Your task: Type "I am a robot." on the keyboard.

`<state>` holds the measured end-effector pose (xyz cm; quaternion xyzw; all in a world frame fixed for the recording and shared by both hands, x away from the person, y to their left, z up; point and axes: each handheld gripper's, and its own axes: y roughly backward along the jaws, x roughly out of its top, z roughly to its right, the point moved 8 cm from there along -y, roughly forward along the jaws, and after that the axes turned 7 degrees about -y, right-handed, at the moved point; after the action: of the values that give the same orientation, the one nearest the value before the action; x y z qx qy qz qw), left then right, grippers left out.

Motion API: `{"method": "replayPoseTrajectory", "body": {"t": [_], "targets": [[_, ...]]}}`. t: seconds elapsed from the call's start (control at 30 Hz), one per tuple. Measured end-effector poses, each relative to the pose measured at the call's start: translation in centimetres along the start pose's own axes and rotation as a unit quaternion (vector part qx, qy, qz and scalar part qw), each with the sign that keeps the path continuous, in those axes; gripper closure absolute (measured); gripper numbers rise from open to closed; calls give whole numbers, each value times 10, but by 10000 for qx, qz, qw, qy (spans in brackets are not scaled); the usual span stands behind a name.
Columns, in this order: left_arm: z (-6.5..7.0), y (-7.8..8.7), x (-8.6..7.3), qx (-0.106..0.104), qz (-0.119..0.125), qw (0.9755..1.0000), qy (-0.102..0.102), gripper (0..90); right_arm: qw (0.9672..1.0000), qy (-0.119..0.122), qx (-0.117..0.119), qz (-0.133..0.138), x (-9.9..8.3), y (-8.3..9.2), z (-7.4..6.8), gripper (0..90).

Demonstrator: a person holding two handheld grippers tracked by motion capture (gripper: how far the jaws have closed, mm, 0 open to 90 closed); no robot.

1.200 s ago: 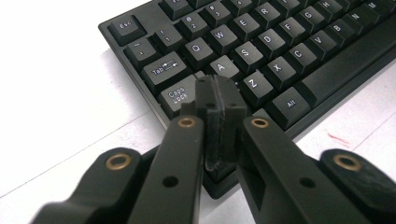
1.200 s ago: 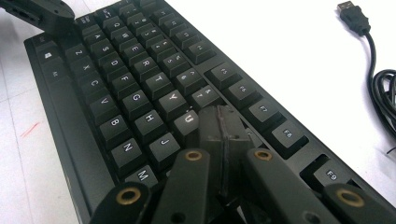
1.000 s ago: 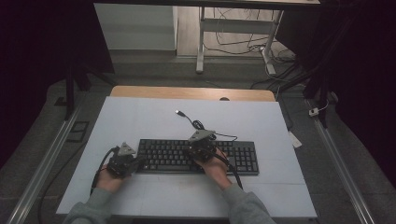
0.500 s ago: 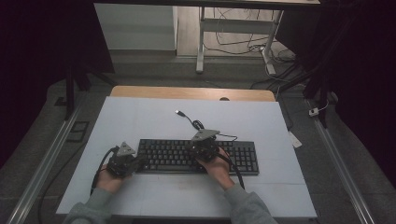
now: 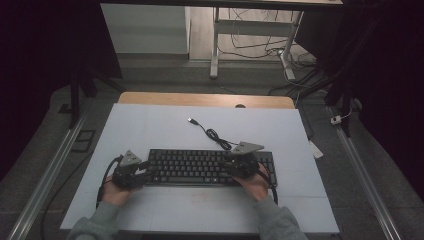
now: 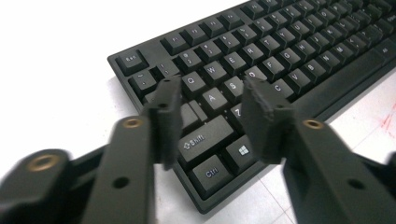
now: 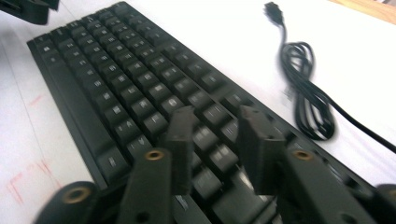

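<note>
While my two claws hang over the one keyboard (image 5: 210, 167), I read both as parted with nothing between the jaws. My left claw (image 6: 211, 119) stands fairly wide above the keyboard's left end, its jaws having just been opening; through the gap I see the A, Z and Shift keys (the pads press on none of them). My right claw (image 7: 215, 144) is likewise spread, its jaws also freshly opened, and it hovers over the keys toward the keyboard's right end, the picture there being blurred.

From the high view I count two hands, one behind each claw: left claw (image 5: 141, 169) at the keyboard's left edge, right claw (image 5: 233, 163) over its right portion. Each carries one grey three-cornered plate on top, two in all.

One keyboard lies flat on the pale surface (image 5: 150, 125), lengthwise across it, near the front edge. One black cable (image 7: 306, 88) runs from the keyboard's far side, gathered into a single small coil, and ends in one USB plug (image 5: 191, 120) lying free on the surface beyond the keys.

Faint red marks (image 6: 387, 121) show on the surface beside the keyboard's near edge.
</note>
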<state>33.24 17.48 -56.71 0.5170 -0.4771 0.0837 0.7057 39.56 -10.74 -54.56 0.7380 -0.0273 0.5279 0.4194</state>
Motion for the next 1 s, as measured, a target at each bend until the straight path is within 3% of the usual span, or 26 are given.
{"method": "replayPoseTrajectory", "body": {"t": [0.33, 0.6, 1.0], "targets": [[-3, 2, 1, -33, 47, 9999, 136, 444, 9999, -17, 6, 138, -12, 22, 7, 561], [-5, 2, 1, -41, 32, 9998, 199, 419, 9996, -160, -82, 221, -22, 38, 18, 553], [-7, 2, 1, -65, -30, 9996, 271, 387, 9992, -199, -122, 315, -26, 47, 23, 549]]}}
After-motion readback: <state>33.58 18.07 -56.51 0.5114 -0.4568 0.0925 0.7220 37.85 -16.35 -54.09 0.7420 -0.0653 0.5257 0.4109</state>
